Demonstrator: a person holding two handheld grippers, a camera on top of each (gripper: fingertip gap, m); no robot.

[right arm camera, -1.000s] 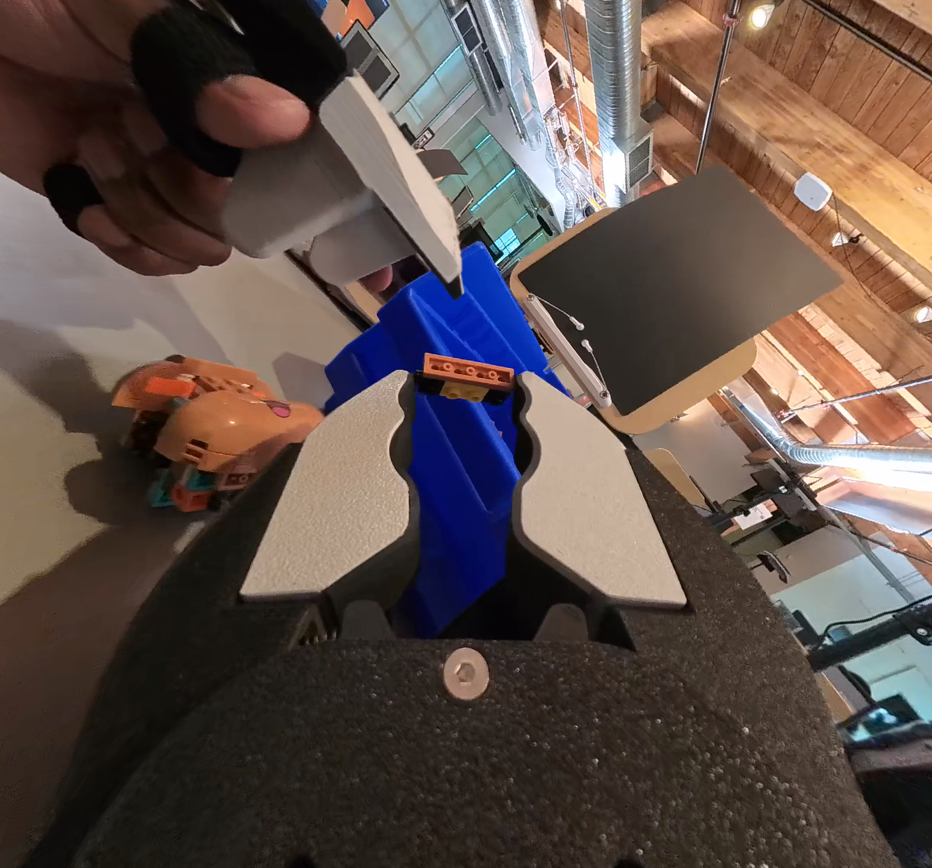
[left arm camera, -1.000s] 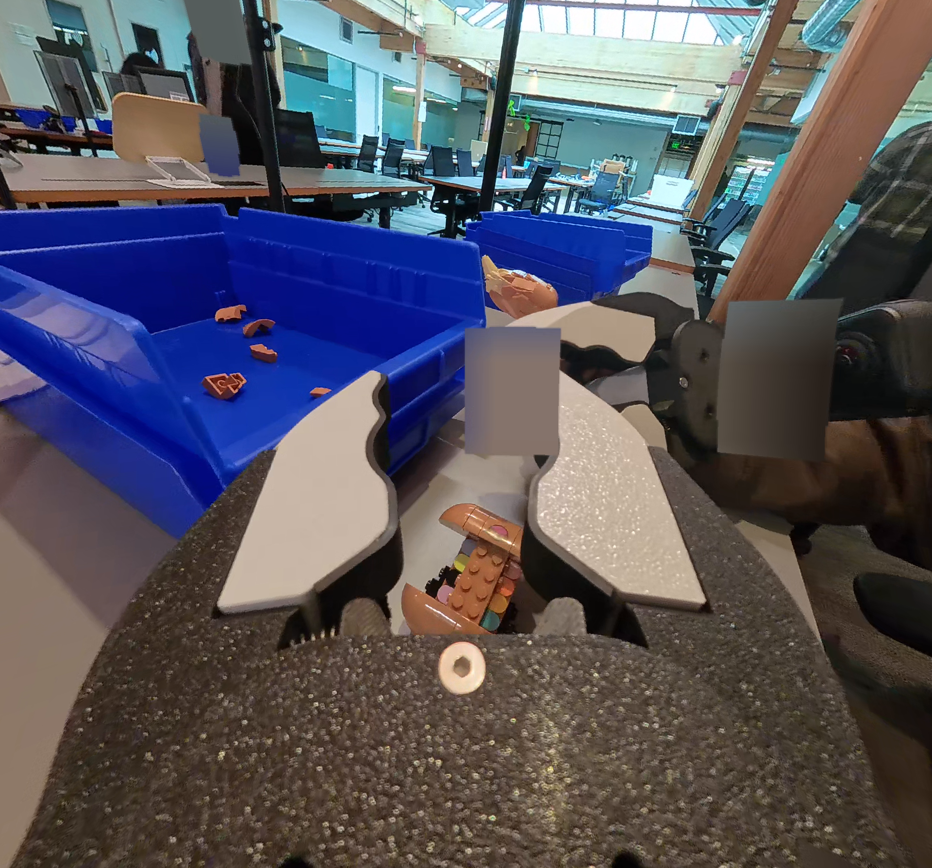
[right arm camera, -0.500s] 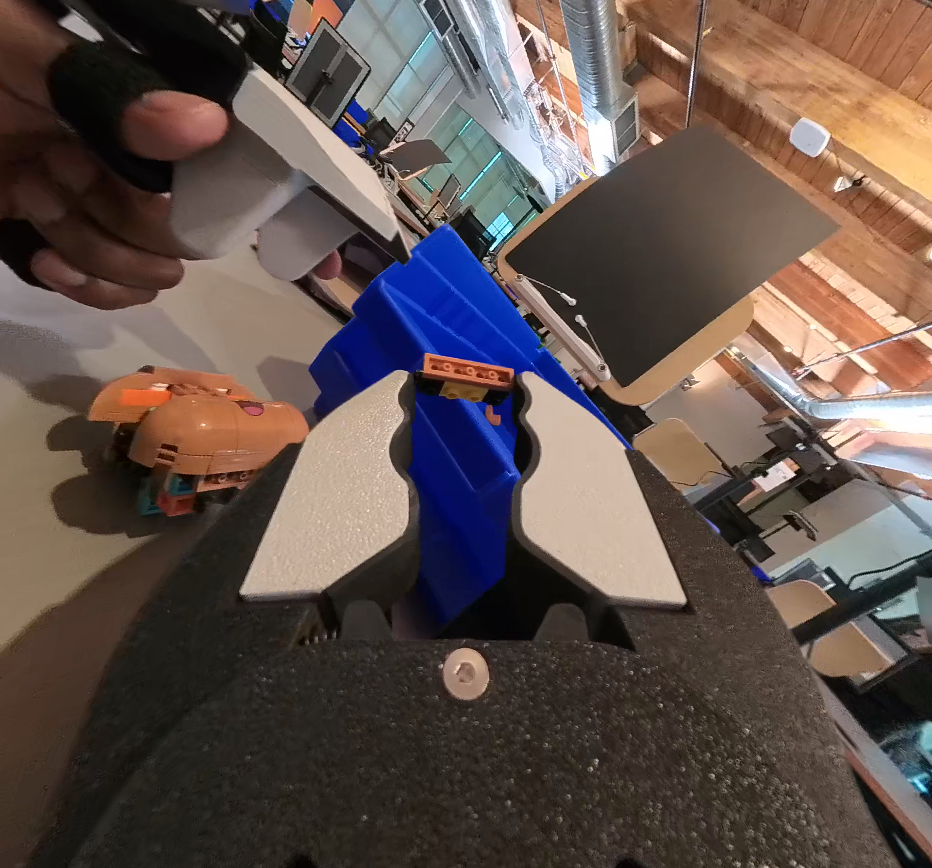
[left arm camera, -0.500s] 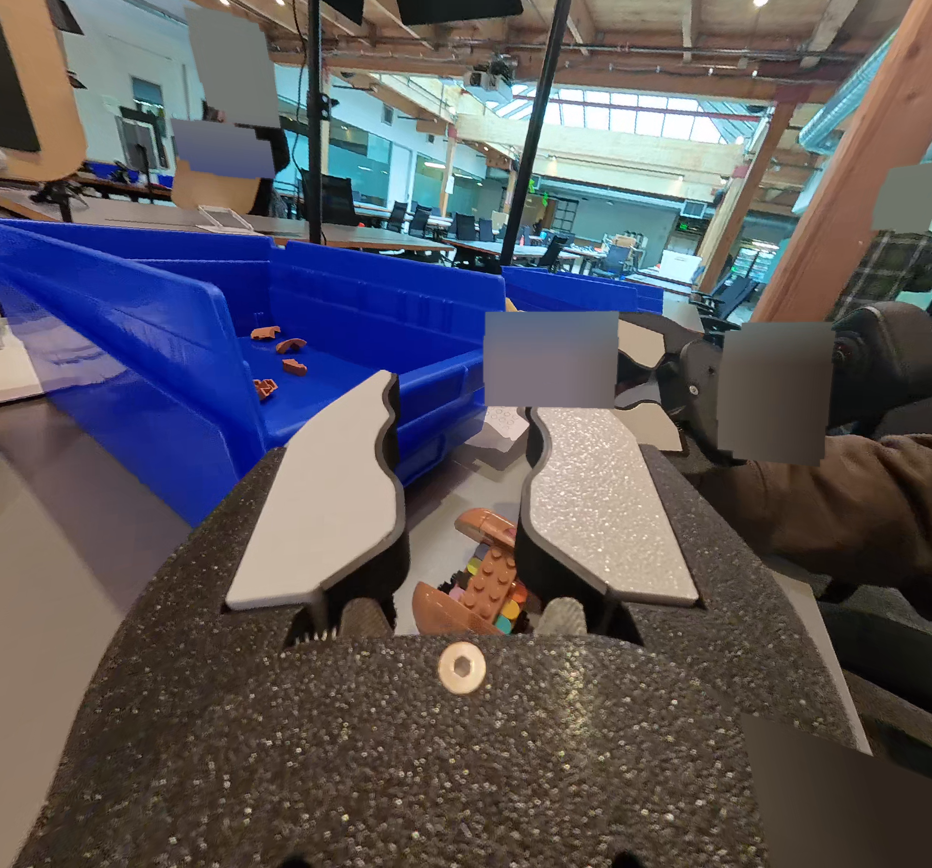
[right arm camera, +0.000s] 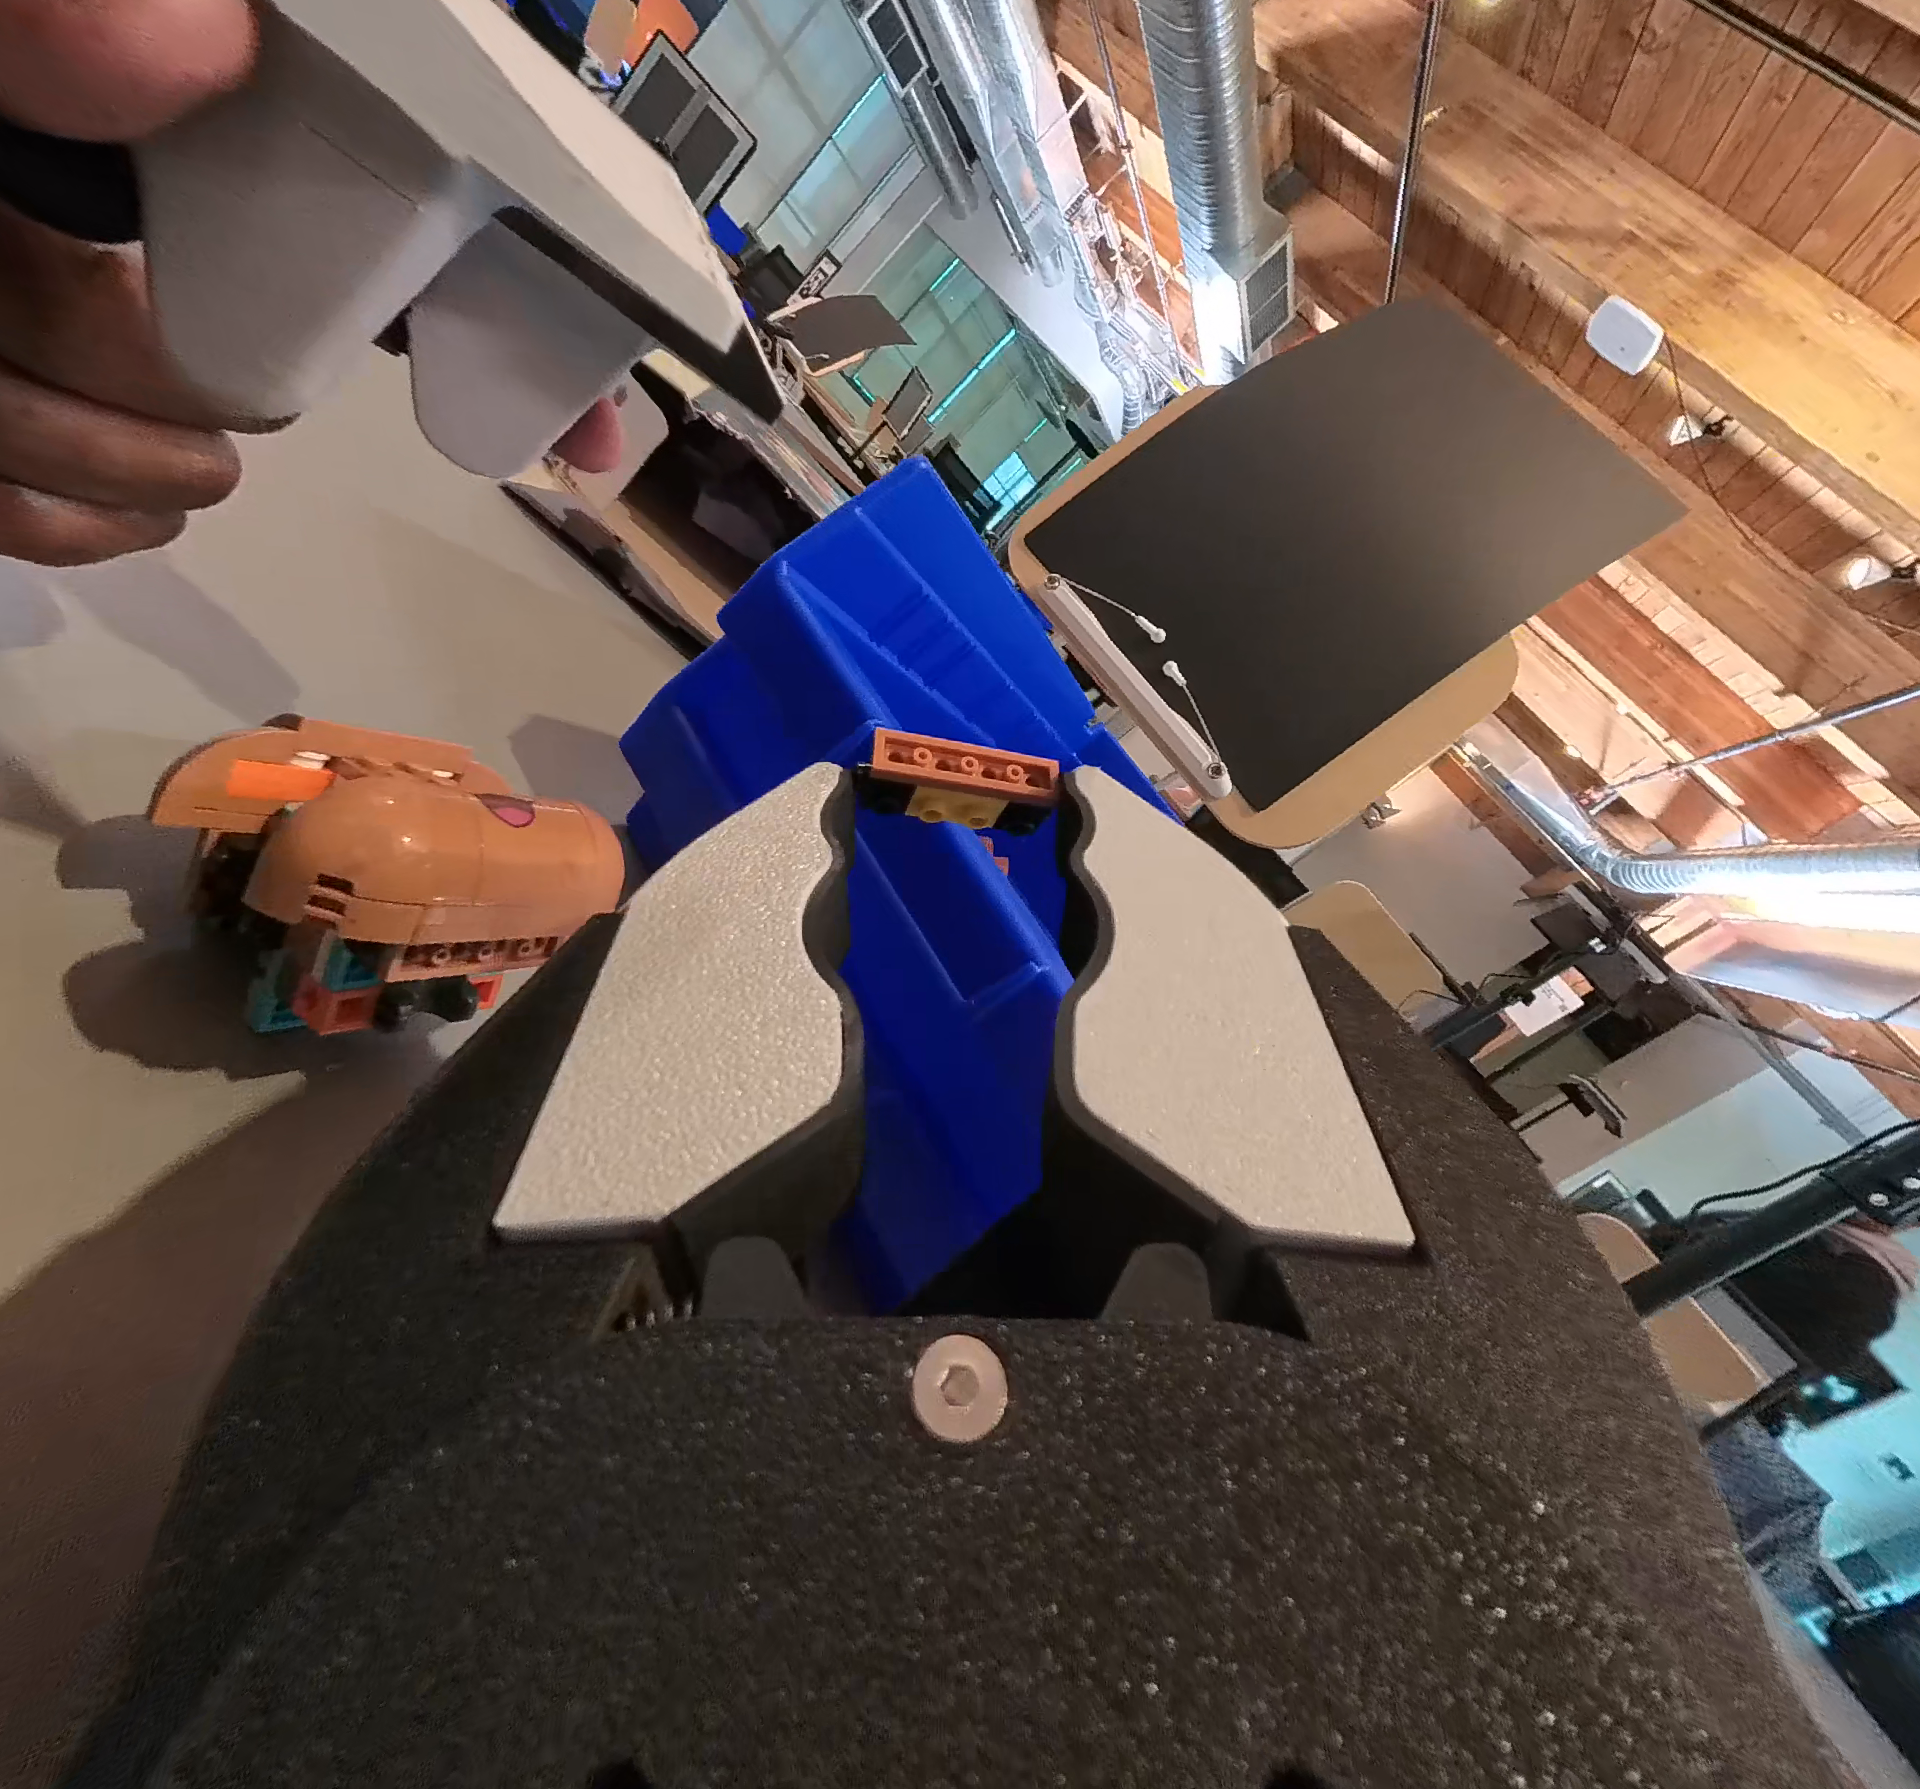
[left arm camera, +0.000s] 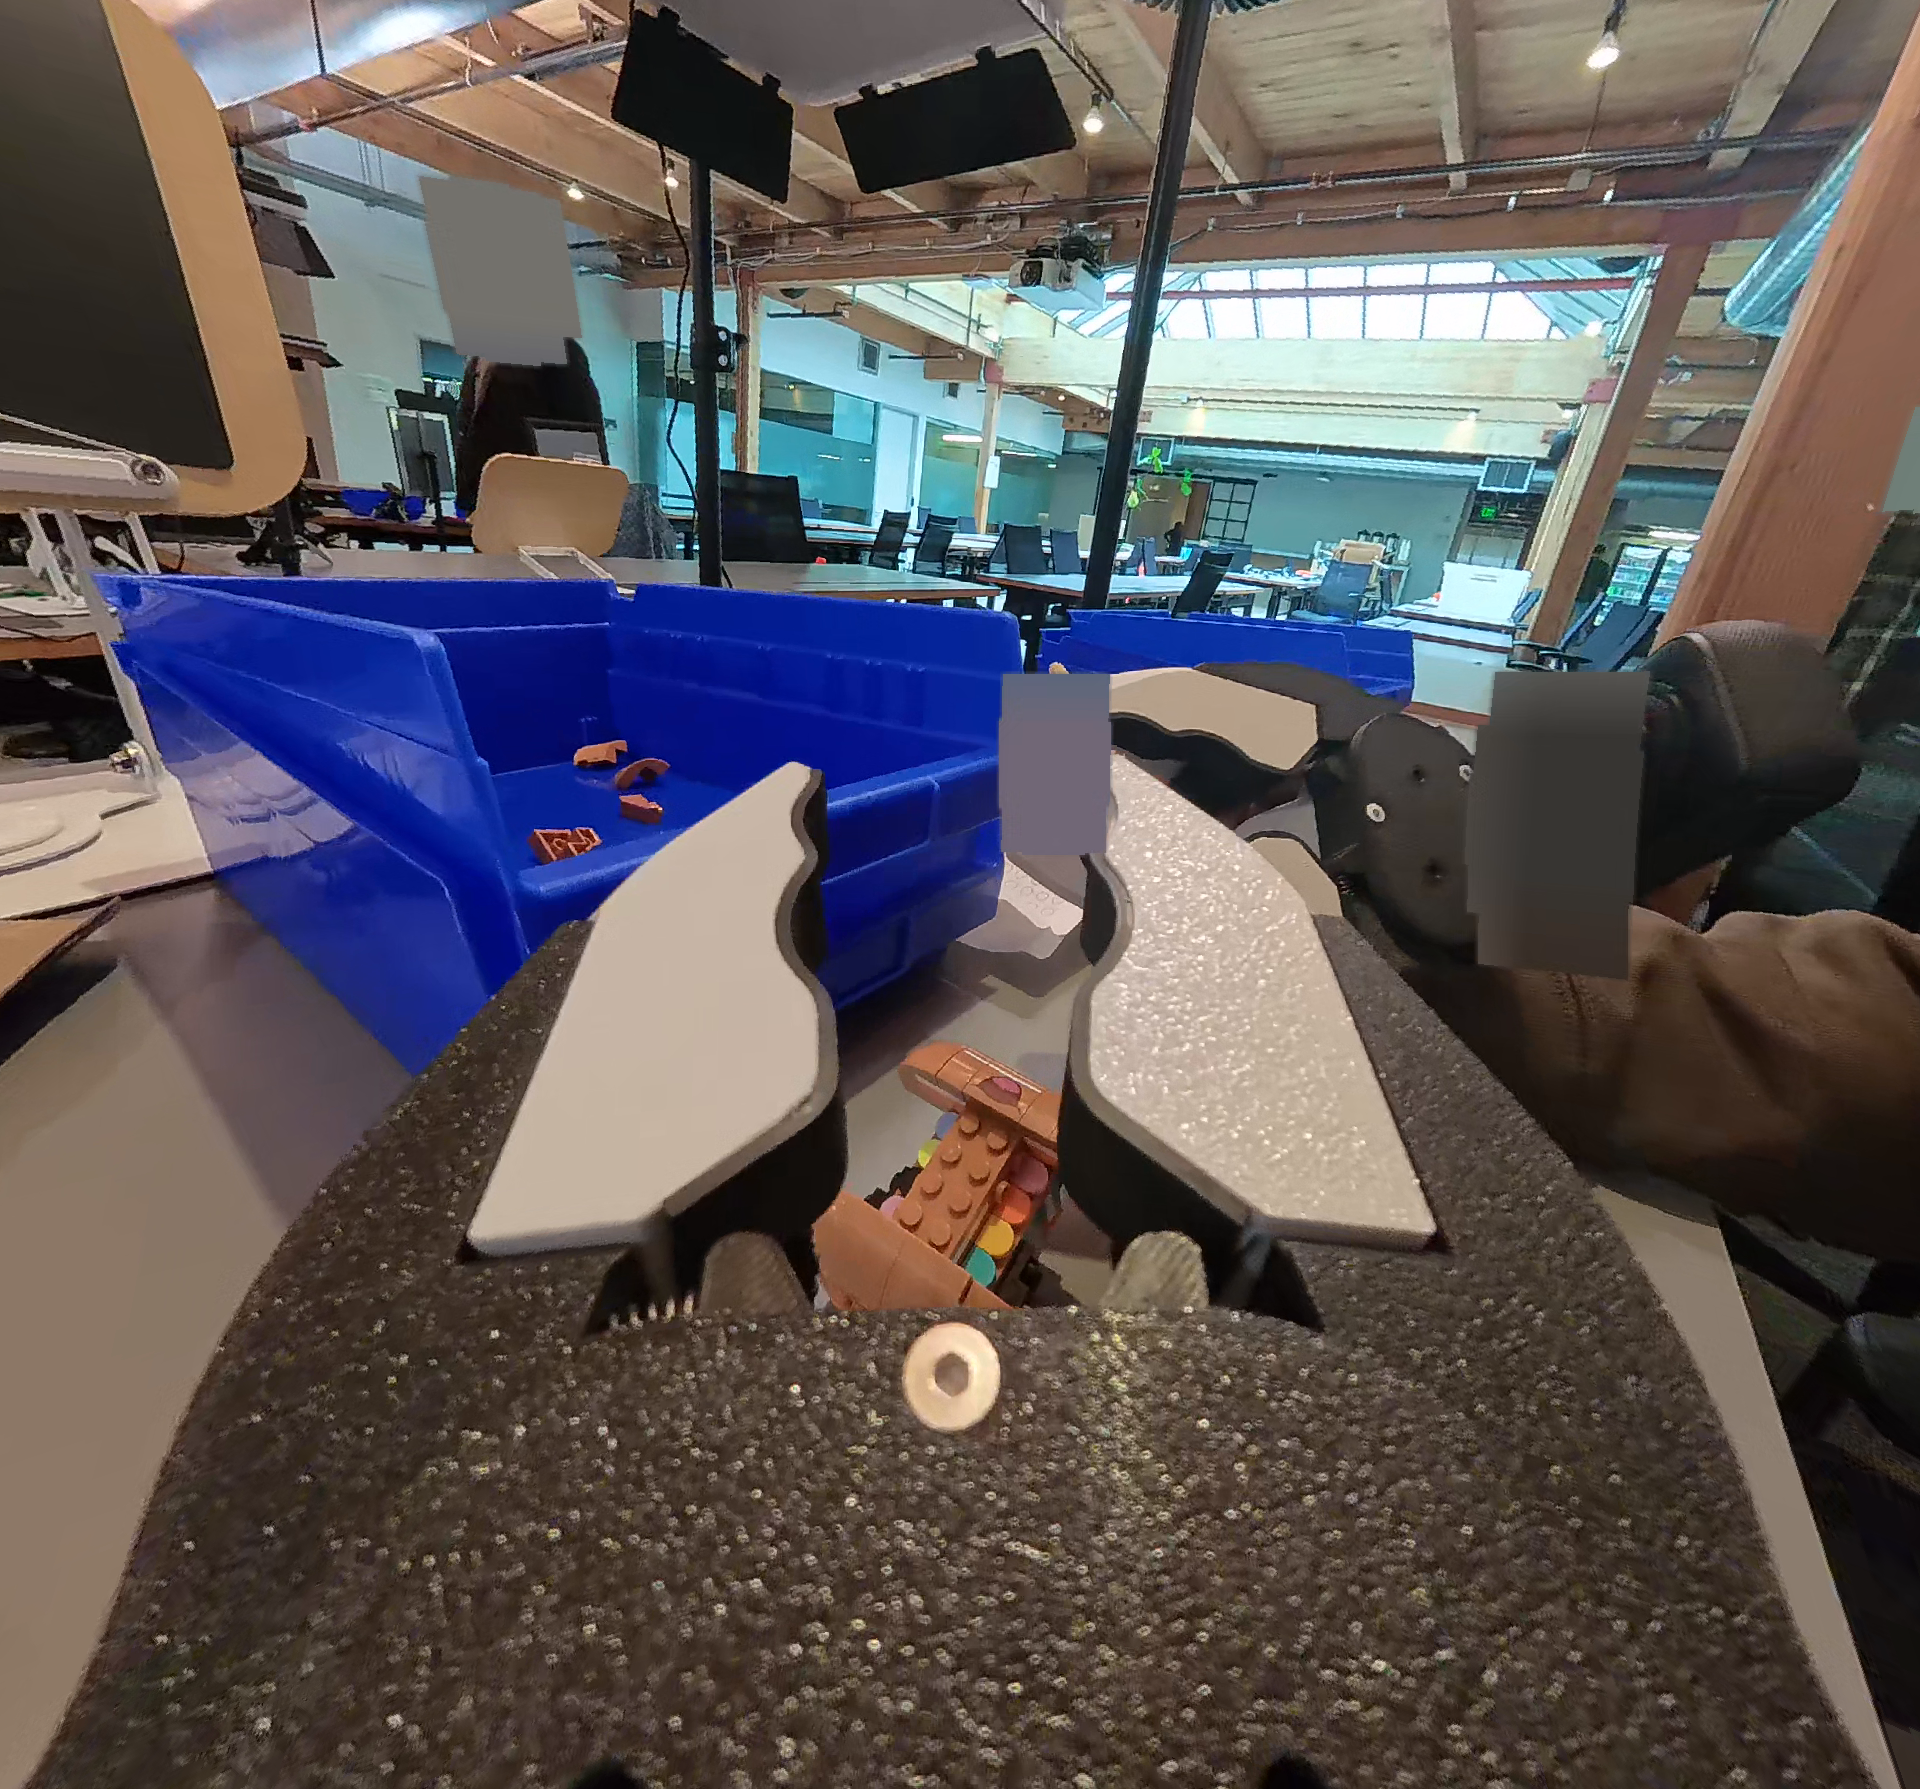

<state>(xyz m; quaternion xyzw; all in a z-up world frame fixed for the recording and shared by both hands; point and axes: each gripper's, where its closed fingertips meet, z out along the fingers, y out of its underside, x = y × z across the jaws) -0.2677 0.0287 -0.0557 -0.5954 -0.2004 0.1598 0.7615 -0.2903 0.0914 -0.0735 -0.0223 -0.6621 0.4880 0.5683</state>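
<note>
My left gripper (left arm camera: pixel 951 846) is open and empty. It hovers over a tan and brown brick model (left arm camera: pixel 966 1189) lying on the grey table (left arm camera: pixel 156 1116), without touching it. The model also shows in the right wrist view (right arm camera: pixel 395 866), below the hand-held left gripper (right arm camera: pixel 468 181). My right gripper (right arm camera: pixel 961 789) is shut on a small brown and tan brick piece (right arm camera: pixel 966 771), held in the air before a blue bin (right arm camera: pixel 883 638). The same bin (left arm camera: pixel 312 804) holds several brown brick pieces (left arm camera: pixel 613 794). The right gripper (left arm camera: pixel 1226 721) shows right of the bin.
A second blue bin (left arm camera: pixel 1247 643) stands farther back. A black panel on a light stand (right arm camera: pixel 1330 544) rises behind the near bin. A black pole (left arm camera: pixel 1143 389) stands behind the bins. A person's brown sleeve (left arm camera: pixel 1714 1043) lies at the right. My hands' fingertips stand some 8 centimetres from each other.
My left gripper has tilted upward, so more ceiling shows and the model sits lower between the fingers. The right gripper has kept its hold on the small piece and shifted slightly.
</note>
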